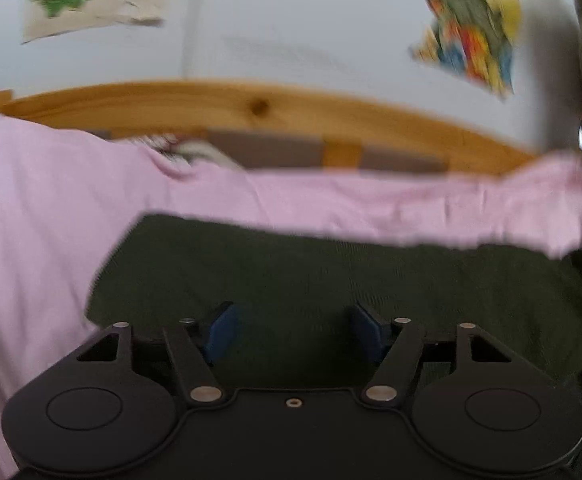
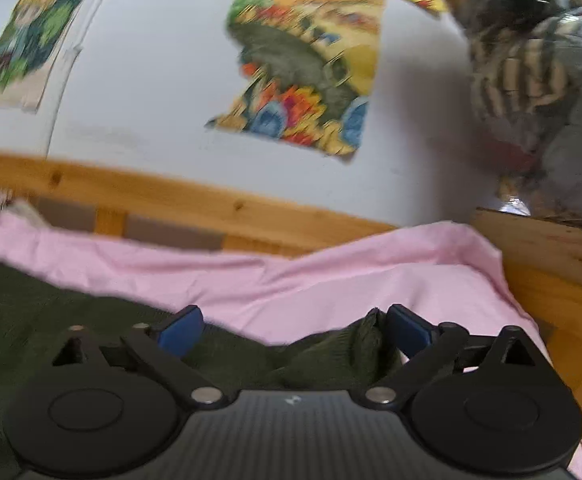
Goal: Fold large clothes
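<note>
A dark green garment [image 1: 331, 280] lies flat on a pink sheet [image 1: 31, 220], its far edge running straight across the left wrist view. My left gripper [image 1: 295, 332] hovers low over it, jaws open, blue pads [image 1: 223, 330] apart with only flat cloth below them. In the right wrist view the garment's right end [image 2: 343, 356] bunches into a small peak close by the right-hand blue pad [image 2: 407, 330]. My right gripper [image 2: 295, 332] stands open wide over that edge, where the green cloth meets the pink sheet [image 2: 331, 280]. Neither pair of pads presses on cloth.
A wooden bed rail [image 1: 251, 108] runs behind the sheet, with a white wall and colourful posters [image 2: 303, 60] above. At the far right a clear bag of striped and grey fabric [image 2: 539, 80] rests on a wooden ledge [image 2: 551, 248].
</note>
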Motion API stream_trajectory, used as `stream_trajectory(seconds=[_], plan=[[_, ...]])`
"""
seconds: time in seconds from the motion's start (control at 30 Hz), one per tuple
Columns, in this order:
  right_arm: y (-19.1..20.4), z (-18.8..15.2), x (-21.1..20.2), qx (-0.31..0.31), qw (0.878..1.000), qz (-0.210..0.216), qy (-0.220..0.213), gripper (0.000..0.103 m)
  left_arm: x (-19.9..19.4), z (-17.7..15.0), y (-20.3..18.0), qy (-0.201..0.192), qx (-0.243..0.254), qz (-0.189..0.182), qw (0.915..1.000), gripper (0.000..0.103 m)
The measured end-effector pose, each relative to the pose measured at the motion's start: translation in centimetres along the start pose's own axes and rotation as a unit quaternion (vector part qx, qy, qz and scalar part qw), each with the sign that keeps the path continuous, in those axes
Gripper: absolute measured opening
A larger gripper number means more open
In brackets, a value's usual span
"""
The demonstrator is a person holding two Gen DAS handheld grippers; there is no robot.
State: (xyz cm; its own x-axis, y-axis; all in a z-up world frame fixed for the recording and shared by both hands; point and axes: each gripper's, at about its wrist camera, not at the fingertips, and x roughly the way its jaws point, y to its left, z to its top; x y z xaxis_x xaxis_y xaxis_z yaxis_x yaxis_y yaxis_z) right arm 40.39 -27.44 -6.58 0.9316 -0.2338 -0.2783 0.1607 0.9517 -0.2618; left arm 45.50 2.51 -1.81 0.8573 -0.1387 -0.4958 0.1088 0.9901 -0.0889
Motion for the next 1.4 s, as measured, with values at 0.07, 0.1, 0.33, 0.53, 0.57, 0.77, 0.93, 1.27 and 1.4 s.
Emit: stream_trajectory(seconds=[0.07,0.1,0.33,0.53,0.57,0.77,0.93,1.27,1.4], plan=[[0.0,-1.4,0.6,0.0,0.999,-0.012,0.035,0.102,0.8,-1.0,-0.1,0.027,0.023,0.024,0.9991,0.074],[-0.9,-2.4,1.0,0.028,0.998,-0.013,0.063,0.103,0.8,-1.4,0.4,0.031,0.015,0.024,0.9991,0.08],[-4.5,-5.3,1.5,0.129,0.985,0.054,0.107,0.102,0.9,-1.8,2.3,0.051,-0.007,0.007,0.9986,0.084],[-5.5,-2.0,-3.3,0.082,0.996,-0.025,-0.001,0.103,-1.4,-1.5,2.2,0.059,-0.018,0.007,0.9981,0.093],[-5.5,-1.6,-3.6,0.067,0.997,-0.039,-0.017,0.103,-1.7,-1.8,2.0,0.064,-0.011,0.01,0.9978,0.094],[-6.7,-2.3,0.1,0.056,0.988,-0.107,0.096,0.102,-1.3,-3.0,3.2,0.113,-0.06,0.033,0.9912,0.098],[-5.9,-4.1,0.4,0.034,0.987,-0.1,0.119,0.102,-1.9,-3.2,4.4,0.124,-0.095,0.034,0.9871,0.099],[-7.4,-0.9,-8.6,0.076,0.991,-0.016,0.109,0.103,-10.7,-3.2,5.1,0.097,-0.109,0.042,0.9884,0.102],[-6.3,-1.1,-14.5,0.048,0.993,0.048,0.094,0.103,-15.1,-4.2,3.9,0.096,-0.084,0.034,0.9912,0.102]])
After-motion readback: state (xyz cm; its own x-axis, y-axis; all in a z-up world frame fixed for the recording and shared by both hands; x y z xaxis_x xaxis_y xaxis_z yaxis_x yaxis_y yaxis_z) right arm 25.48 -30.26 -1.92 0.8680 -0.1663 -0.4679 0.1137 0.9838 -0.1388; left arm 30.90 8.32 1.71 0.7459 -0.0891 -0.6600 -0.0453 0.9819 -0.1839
